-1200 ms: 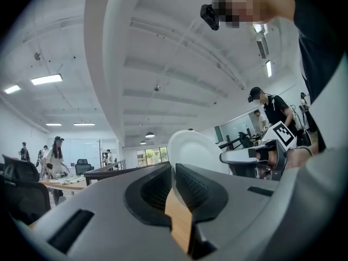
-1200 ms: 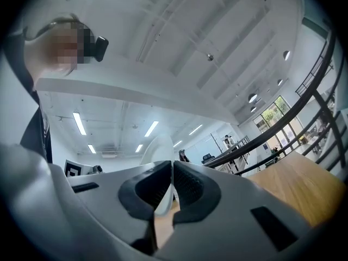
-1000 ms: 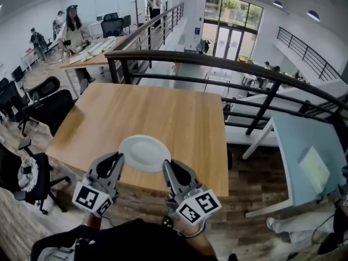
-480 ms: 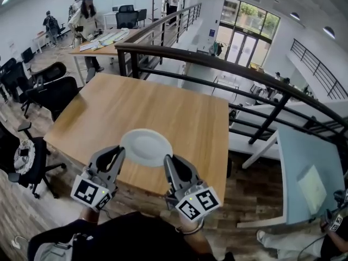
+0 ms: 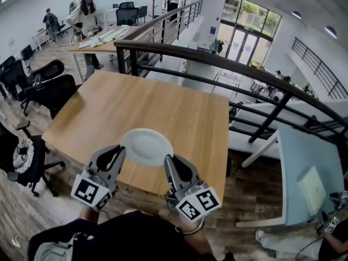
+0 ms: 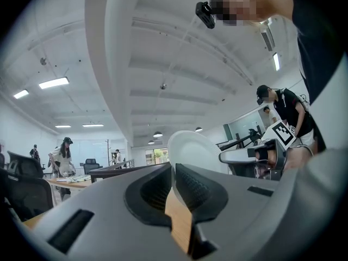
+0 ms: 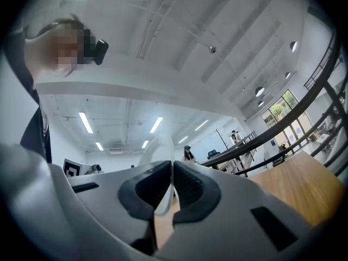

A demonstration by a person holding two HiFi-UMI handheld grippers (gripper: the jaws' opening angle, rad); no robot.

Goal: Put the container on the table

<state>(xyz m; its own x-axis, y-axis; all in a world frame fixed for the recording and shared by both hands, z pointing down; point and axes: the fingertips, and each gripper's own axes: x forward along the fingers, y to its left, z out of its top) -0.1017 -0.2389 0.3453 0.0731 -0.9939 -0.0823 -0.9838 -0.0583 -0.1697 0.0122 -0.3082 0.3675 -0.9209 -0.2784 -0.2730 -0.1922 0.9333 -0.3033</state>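
White, round and shallow, the dish-like container (image 5: 147, 147) sat clamped at opposite rims, one edge in the jaws of the left gripper (image 5: 116, 155), one in the right gripper (image 5: 170, 165). Such a two-sided grip probably served to hold it level over the light wooden table (image 5: 163, 102).

round white plate (image 5: 147, 147): smooth, faintly glossy | square light-wood table (image 5: 109, 107): grained top, matt | left gripper (image 5: 116, 153) and right gripper (image 5: 169, 165): matt grey plastic shells, black ribbed pads (image 6: 191, 185) | curved dark railing (image 5: 163, 48): smooth metal, satin sheen | plank floor (image 5: 255, 184): wood-look, dull
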